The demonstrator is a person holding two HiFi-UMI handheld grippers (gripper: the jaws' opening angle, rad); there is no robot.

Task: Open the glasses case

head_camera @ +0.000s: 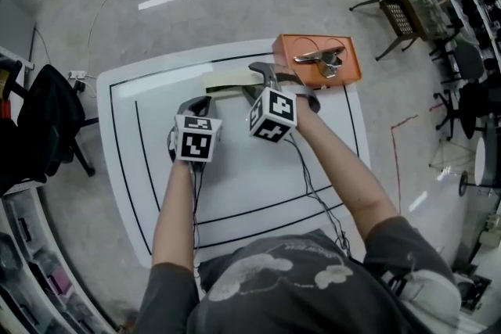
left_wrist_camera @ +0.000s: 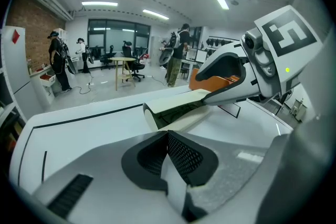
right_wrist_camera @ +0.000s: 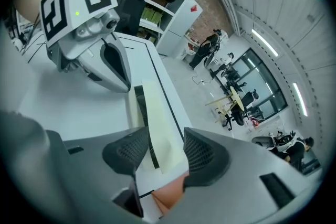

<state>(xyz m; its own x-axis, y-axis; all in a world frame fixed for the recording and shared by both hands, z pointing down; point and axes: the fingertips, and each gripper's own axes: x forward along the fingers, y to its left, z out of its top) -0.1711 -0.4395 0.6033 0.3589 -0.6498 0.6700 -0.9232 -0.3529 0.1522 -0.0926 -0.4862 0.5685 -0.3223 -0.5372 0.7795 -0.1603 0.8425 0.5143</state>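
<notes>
Glasses case [right_wrist_camera: 160,123], cream and ajar, lies on the white table [head_camera: 156,168], one end between the right gripper's [right_wrist_camera: 160,152] parted jaws; the left gripper's [left_wrist_camera: 168,136] jaws meet, empty, just short of it.

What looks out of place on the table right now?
Nothing spilled or damaged. The case lies with its lid ajar, dark inside showing, one end between the open jaws of the right gripper; that fits the job. The orange tray seems to overhang the far right corner of the table.
</notes>
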